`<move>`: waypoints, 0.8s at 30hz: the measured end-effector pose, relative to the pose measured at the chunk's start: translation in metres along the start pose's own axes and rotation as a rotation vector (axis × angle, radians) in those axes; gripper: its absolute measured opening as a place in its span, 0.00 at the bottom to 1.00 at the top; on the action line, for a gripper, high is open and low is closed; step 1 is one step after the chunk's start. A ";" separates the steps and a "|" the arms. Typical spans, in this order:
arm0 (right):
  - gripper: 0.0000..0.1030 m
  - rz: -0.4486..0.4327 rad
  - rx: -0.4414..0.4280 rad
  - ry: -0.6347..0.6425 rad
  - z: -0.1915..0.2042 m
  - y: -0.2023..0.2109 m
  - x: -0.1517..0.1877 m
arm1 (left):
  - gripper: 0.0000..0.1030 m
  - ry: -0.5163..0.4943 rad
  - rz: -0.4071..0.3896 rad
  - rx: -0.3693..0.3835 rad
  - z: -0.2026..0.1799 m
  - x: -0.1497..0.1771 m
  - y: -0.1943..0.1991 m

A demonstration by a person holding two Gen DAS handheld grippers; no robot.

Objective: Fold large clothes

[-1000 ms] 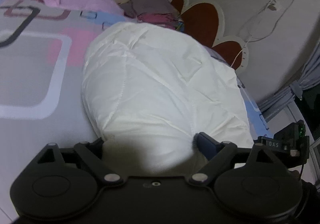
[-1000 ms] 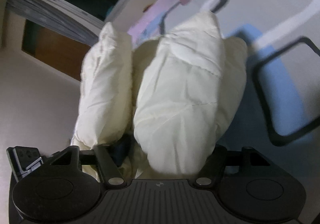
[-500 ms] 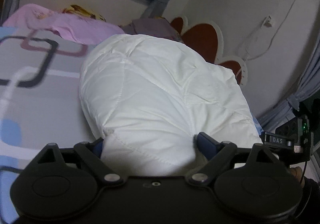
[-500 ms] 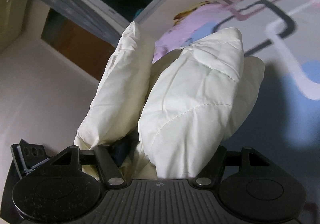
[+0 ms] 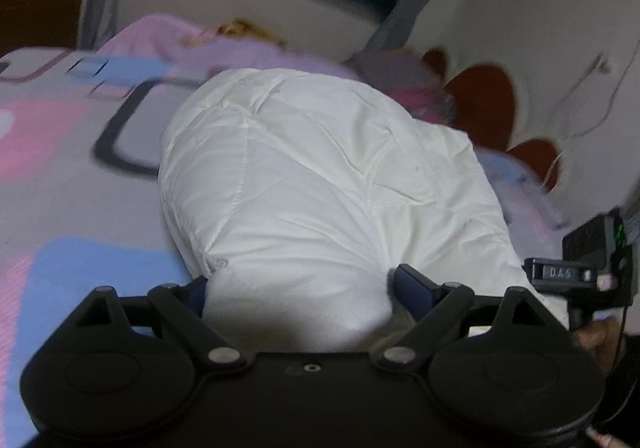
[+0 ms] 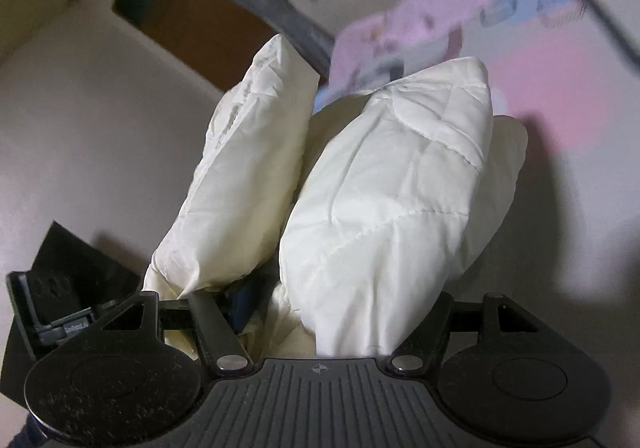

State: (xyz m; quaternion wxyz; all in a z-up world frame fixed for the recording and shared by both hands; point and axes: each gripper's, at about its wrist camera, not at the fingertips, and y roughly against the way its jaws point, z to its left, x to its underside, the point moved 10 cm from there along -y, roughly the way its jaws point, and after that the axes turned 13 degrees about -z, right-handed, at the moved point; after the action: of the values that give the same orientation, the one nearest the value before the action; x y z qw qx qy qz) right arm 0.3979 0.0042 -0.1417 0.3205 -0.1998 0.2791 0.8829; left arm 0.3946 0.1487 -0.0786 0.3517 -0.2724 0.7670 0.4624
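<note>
Since a second ago we have swung both views upward: the dark window now fills the top of the left view, and the bed's pink, blue and grey patterned sheet (image 5: 60,176) has slid and blurred. Largest in sight is that sheet, with the white quilted puffy jacket (image 5: 320,184) bunched above it, one end lying toward the pink bedding (image 5: 248,52) by the wall. In the right view the jacket (image 6: 384,216) rises in two padded lobes. Our left tool (image 5: 298,292) is clamped on a thick fold of the jacket, blue pads pressing either side. Our right tool (image 6: 340,308) likewise grips the jacket's bundled edge. A red heart-shaped headboard (image 5: 480,104) shows behind, and a thin white cable (image 5: 576,96) hangs on the wall.
</note>
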 end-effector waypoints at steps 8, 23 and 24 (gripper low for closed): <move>0.64 0.008 0.059 -0.079 -0.034 -0.026 0.025 | 0.88 0.025 0.021 -0.016 0.019 0.027 -0.012; 0.71 -0.260 0.179 0.115 0.010 0.055 -0.069 | 0.90 0.047 -0.174 -0.060 0.064 -0.032 0.034; 0.68 -0.258 0.171 0.148 0.024 0.048 -0.076 | 0.87 0.055 -0.190 -0.049 0.063 -0.042 0.030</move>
State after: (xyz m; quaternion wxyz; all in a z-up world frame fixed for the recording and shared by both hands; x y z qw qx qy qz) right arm 0.4151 -0.0463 -0.0658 0.4254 -0.2705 0.3481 0.7904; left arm 0.4155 0.2221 -0.0505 0.3660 -0.3652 0.7355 0.4378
